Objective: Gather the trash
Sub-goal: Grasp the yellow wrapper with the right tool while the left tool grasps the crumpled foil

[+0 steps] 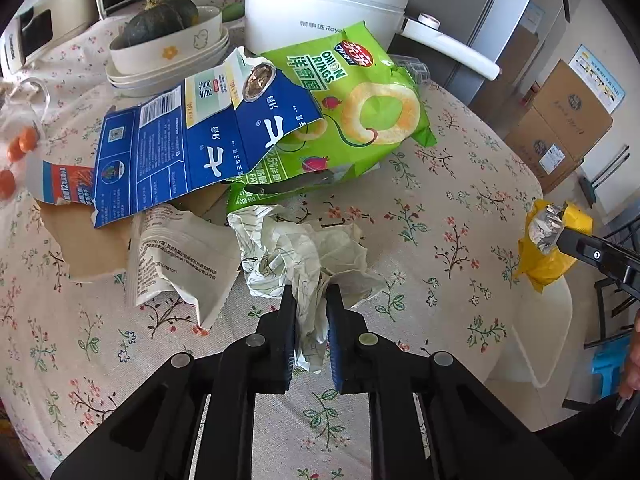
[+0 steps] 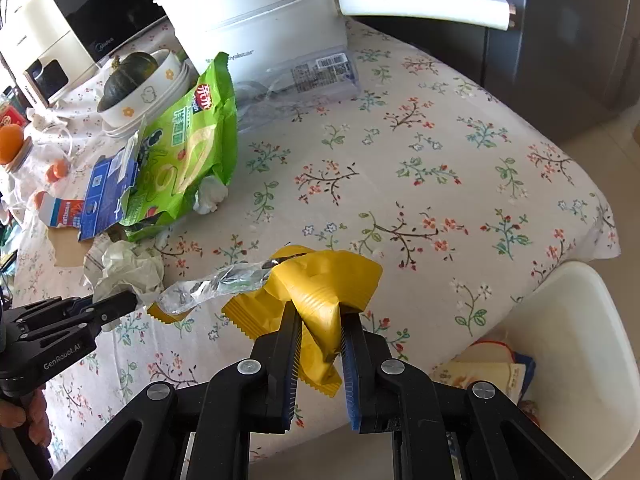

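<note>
My left gripper [image 1: 310, 295] is shut on a crumpled white paper [image 1: 296, 248] lying on the floral tablecloth [image 1: 440, 184]. Behind the paper lie a green onion-rings bag [image 1: 360, 104], a torn blue carton [image 1: 192, 144] and a white printed packet [image 1: 176, 256]. My right gripper [image 2: 319, 312] is shut on a yellow wrapper [image 2: 320, 280] with a silvery torn end [image 2: 224, 284], held above the table's near edge. In the left wrist view the same wrapper [image 1: 548, 264] hangs past the table's right side. The left gripper [image 2: 120, 304] shows at the right wrist view's left edge, on the paper [image 2: 128, 268].
A white bin [image 2: 580, 320] with wrappers inside stands below the table's right edge. At the back are a white electric pot [image 1: 320, 4], stacked bowls with a green squash [image 1: 168, 48] and a microwave [image 2: 92, 12]. Small oranges [image 1: 22, 148] lie at the left. Cardboard boxes [image 1: 560, 120] stand on the floor.
</note>
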Available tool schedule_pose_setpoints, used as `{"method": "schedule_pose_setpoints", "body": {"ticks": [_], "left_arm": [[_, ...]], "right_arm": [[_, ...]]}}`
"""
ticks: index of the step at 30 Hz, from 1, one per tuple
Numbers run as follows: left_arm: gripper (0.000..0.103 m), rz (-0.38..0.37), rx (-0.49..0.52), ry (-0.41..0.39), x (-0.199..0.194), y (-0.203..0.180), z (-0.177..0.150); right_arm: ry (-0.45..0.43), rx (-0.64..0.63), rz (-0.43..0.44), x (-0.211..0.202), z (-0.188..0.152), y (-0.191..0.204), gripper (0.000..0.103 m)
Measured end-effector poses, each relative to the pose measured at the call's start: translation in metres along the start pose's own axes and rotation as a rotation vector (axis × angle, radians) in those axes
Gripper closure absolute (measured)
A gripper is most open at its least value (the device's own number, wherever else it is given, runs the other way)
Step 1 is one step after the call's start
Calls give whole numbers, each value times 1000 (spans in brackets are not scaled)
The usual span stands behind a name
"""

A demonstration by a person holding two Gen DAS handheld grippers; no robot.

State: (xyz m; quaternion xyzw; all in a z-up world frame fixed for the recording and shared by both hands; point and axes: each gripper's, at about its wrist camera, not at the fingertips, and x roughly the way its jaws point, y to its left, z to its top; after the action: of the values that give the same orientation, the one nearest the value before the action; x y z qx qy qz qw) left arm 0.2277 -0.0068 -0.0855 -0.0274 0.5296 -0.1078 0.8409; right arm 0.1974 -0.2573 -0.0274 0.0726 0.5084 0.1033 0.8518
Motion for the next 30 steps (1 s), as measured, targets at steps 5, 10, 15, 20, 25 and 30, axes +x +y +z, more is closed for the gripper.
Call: {"method": "schedule_pose_setpoints", "body": {"ticks": [5,10,15,20,25,30], "left_arm": [[90,-32,-21,-21,-16,3,-3],[90,-66,-15,-52,-37,0,-8],[90,-95,-13,-81,-56,-3,-14],[90,-125,0,-103,-69,-10,-20],[90,-145,25,-107,-74,-21,-24],[90,-165,60,-104,-74,-38,-27]], "right_arm": [[-17,-8,1,-5,1,5,86],[-42,1,7,-16,-2,6,86],[-65,18,7,-28,-3,0,86],[-88,41,-2,-43,-8,-12,86],[-105,61,-29,-58,-18,-31,86],[-112,91,-72,-71,-32,-58,86]]}}
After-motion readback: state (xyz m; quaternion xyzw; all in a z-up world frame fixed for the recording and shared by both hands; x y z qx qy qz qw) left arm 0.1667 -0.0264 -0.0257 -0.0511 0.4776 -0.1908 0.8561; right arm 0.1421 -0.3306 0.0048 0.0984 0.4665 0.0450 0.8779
